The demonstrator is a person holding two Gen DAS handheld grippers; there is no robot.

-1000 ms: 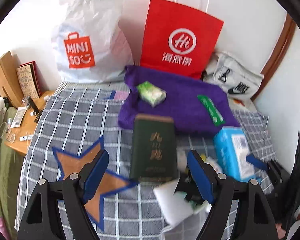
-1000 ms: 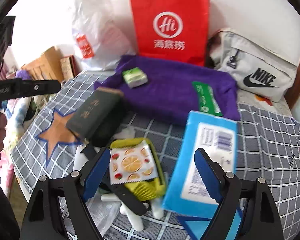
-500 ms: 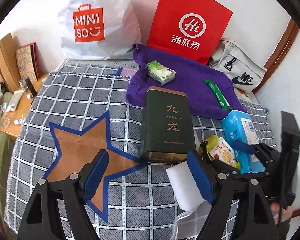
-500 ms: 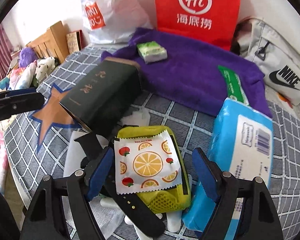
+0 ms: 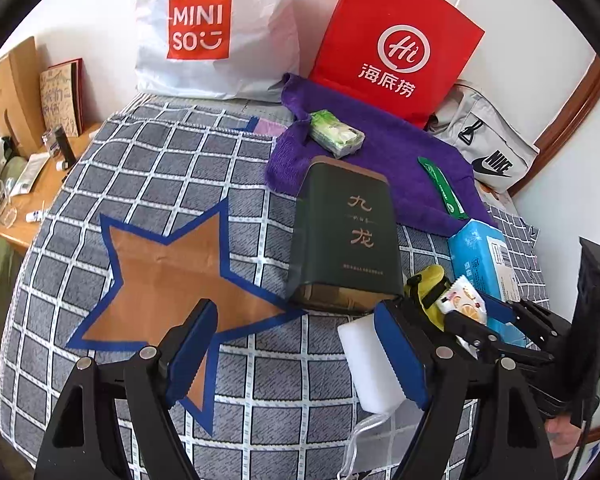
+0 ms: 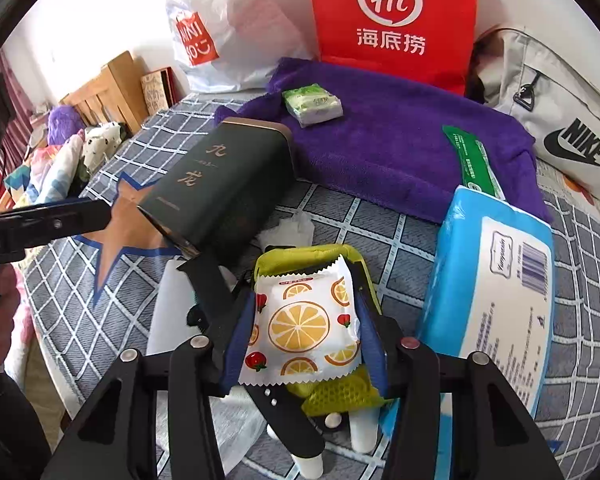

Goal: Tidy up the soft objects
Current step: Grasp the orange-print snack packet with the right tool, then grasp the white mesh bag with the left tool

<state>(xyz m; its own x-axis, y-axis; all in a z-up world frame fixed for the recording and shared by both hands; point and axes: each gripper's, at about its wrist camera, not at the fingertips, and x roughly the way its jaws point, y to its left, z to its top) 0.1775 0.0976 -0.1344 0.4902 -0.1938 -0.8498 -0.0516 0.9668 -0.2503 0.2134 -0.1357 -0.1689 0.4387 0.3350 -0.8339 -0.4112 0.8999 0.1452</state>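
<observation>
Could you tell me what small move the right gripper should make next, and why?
Probably finish closing, then lift slightly: the right gripper is closing with the fruit-print sachet between its pads, which flank both edges, while the sachet lies on the yellow mesh pouch.

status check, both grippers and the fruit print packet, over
Right gripper jaws closing around fruit-print packet. Left gripper open, empty, above star-patterned blanket. Packet sits on yellow mesh pouch; dark green tin and blue wipes pack crowd it.

Both my wrist views bright, even daylight; soft shadows under objects. Strong fisheye bending and black vignette at edges. White wall point(image 5: 100, 8) slightly overexposed. Focus sharp.
</observation>
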